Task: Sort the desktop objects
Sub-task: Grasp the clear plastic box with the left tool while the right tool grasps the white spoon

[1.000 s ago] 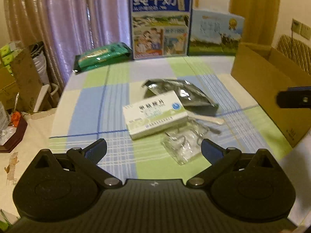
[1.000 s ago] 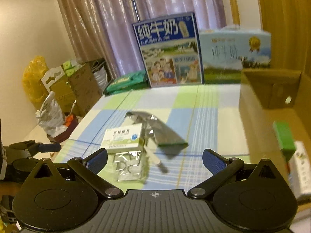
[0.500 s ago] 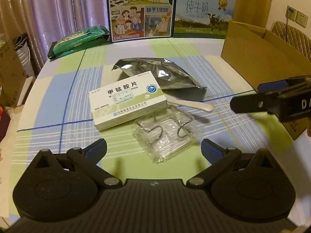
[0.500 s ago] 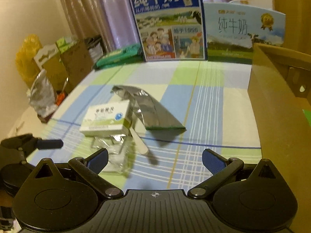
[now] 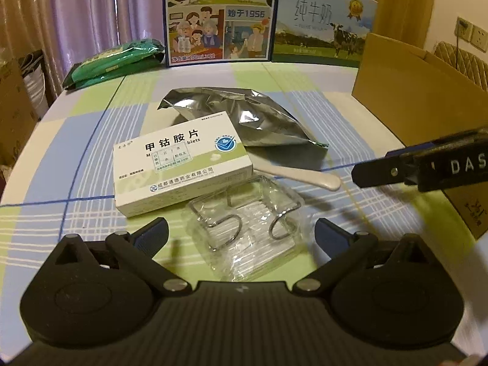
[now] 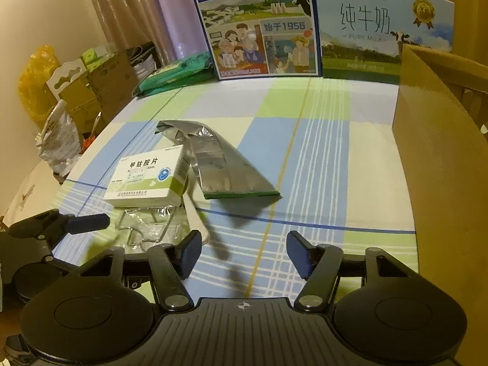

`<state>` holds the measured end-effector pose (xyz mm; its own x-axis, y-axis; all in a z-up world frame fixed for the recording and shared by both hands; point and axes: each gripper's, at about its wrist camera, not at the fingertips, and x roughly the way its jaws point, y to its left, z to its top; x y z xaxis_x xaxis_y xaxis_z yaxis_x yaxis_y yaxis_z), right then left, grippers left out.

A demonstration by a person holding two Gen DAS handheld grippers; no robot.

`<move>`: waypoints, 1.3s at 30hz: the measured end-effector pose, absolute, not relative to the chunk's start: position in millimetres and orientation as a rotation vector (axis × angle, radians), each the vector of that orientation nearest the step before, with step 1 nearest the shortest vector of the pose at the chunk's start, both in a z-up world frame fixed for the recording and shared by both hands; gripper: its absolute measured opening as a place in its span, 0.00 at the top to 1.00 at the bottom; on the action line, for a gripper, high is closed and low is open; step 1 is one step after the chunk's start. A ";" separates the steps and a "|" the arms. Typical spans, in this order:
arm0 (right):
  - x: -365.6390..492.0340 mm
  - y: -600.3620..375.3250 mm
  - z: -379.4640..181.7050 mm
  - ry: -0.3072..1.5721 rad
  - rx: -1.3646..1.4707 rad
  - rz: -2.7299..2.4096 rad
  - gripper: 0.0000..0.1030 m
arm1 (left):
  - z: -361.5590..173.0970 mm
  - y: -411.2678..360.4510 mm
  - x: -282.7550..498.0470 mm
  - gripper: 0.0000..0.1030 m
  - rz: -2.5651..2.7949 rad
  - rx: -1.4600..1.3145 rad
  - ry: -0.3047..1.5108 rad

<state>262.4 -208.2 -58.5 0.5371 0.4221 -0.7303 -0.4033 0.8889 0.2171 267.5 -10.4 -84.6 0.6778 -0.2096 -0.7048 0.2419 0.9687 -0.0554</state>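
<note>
Left gripper (image 5: 241,231) fingers spread wide, gripping nothing, low over the checked counter (image 5: 91,116). Clear plastic packet with metal hooks (image 5: 247,225) lies flat on the counter directly ahead, between the two finger tips and just beyond them; cannot tell whether either tip touches it. White medicine box (image 5: 180,164) sits just behind the packet on the left, its near edge touching or overlapping the packet's far edge. White plastic spatula (image 5: 302,177) lies behind the packet on the right, its handle running under the box. Crumpled silver foil pouch (image 5: 244,119) lies behind the box, partly beneath it. Right gripper (image 6: 244,253) fingers also parted, though less widely, and empty; bare cloth lies between them. From the right wrist view the packet (image 6: 149,228) and the spatula tip (image 6: 198,222) lie just outside and beyond the left finger (image 6: 189,253), with the box (image 6: 149,180) farther back. Open cardboard carton (image 6: 439,164) stands at the right edge of the counter. Two milk cartons (image 5: 222,18) and a green pack (image 5: 116,61) stand along the far edge.
</note>
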 end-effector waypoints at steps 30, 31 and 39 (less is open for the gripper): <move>274.5 -152.0 -79.6 0.861 -0.195 0.651 0.86 | -77.3 5.3 260.5 0.41 -0.276 0.122 0.857; 273.8 -153.3 -78.9 0.869 -0.184 0.648 0.87 | -76.9 4.8 259.8 0.41 -0.278 0.124 0.858; 246.0 -179.8 -62.9 1.002 -0.061 0.571 0.89 | -73.1 3.7 243.6 0.41 -0.300 0.129 0.866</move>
